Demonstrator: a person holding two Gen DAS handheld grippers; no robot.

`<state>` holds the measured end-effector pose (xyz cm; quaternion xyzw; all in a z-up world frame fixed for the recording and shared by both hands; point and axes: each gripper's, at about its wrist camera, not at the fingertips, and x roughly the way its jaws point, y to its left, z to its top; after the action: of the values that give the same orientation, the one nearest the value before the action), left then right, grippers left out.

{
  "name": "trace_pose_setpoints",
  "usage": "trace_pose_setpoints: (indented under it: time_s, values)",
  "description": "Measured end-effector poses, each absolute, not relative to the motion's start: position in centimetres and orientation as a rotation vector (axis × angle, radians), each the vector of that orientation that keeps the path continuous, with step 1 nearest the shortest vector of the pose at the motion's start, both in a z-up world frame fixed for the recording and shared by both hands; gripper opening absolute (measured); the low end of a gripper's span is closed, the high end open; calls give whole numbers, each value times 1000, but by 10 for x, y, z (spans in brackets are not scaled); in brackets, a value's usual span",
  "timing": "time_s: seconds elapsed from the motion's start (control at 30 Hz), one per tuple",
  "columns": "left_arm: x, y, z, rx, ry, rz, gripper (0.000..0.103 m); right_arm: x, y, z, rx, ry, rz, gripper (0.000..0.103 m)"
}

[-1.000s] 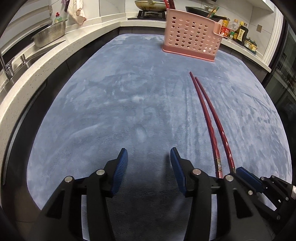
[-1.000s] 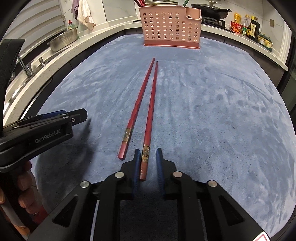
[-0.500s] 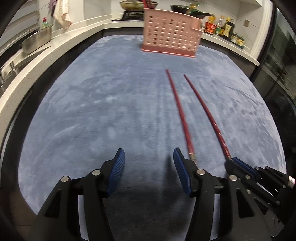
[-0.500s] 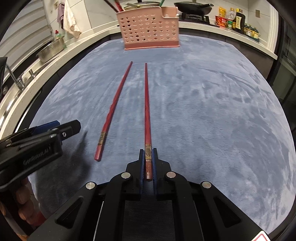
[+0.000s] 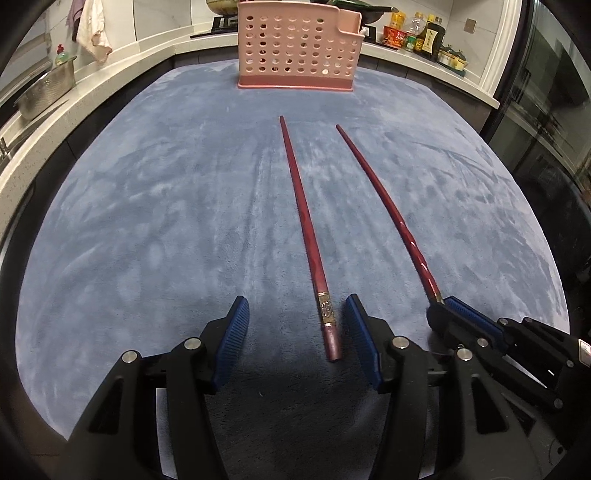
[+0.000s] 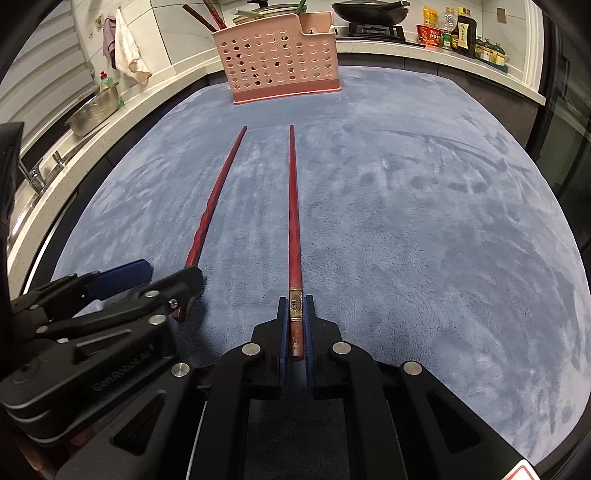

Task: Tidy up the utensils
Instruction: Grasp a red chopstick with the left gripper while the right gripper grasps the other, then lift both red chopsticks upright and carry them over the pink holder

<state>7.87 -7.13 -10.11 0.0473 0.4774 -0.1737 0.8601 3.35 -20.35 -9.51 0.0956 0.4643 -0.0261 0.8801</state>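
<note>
A pink basket (image 6: 282, 59) with round holes stands at the top centre of the right wrist view, at the far edge of a blue-grey mat (image 6: 424, 229); utensils poke out of its top. Behind it, a wok (image 6: 369, 11) and bottles (image 6: 458, 33) sit on a white counter, and a steel bowl (image 6: 96, 109) is at the left edge.

Two long red chopsticks lie on the mat, tips toward the basket, apart from each other. The right gripper (image 6: 296, 325) is clenched on the banded end of the right chopstick (image 6: 294, 221). In the left wrist view, the left gripper (image 5: 295, 332) is spread wide, and the left chopstick (image 5: 308, 236) ends between its pads, nearer the right pad, touching neither.

Bare mat stretches from the chopstick tips to the basket and across the right half of the frame.
</note>
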Motion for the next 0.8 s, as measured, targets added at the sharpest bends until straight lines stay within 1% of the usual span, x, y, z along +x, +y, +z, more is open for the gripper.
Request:
trace_pose_setpoints:
  time_s: [0.13, 0.17, 0.23, 0.27, 0.3, 0.33, 0.37, 0.57, 0.8]
  values:
    - [78, -69, -102, 101, 992, -364, 40, 33, -203, -96, 202, 966, -53, 7]
    - [78, -69, -102, 97, 990, -367, 34, 33, -203, -96, 203, 965, -52, 7]
    - [78, -66, -102, 85, 989, -367, 28, 32, -203, -96, 204, 965, -53, 7]
    - [78, -65, -102, 81, 989, -372, 21, 32, -203, -96, 203, 965, -53, 7]
    - [78, -64, -102, 77, 989, -375, 17, 32, -203, -96, 203, 965, -53, 7]
    - [78, -64, -103, 76, 989, -378, 10, 32, -203, -96, 203, 965, -53, 7]
    - [78, -64, -103, 71, 991, -387, 7, 32, -203, -96, 203, 966, -53, 7]
    - [75, -59, -98, 48, 994, -411, 7, 32, -203, -95, 203, 966, -53, 7]
    - [70, -48, -72, 36, 933, -406, 7, 25, -203, -87, 213, 946, -51, 7]
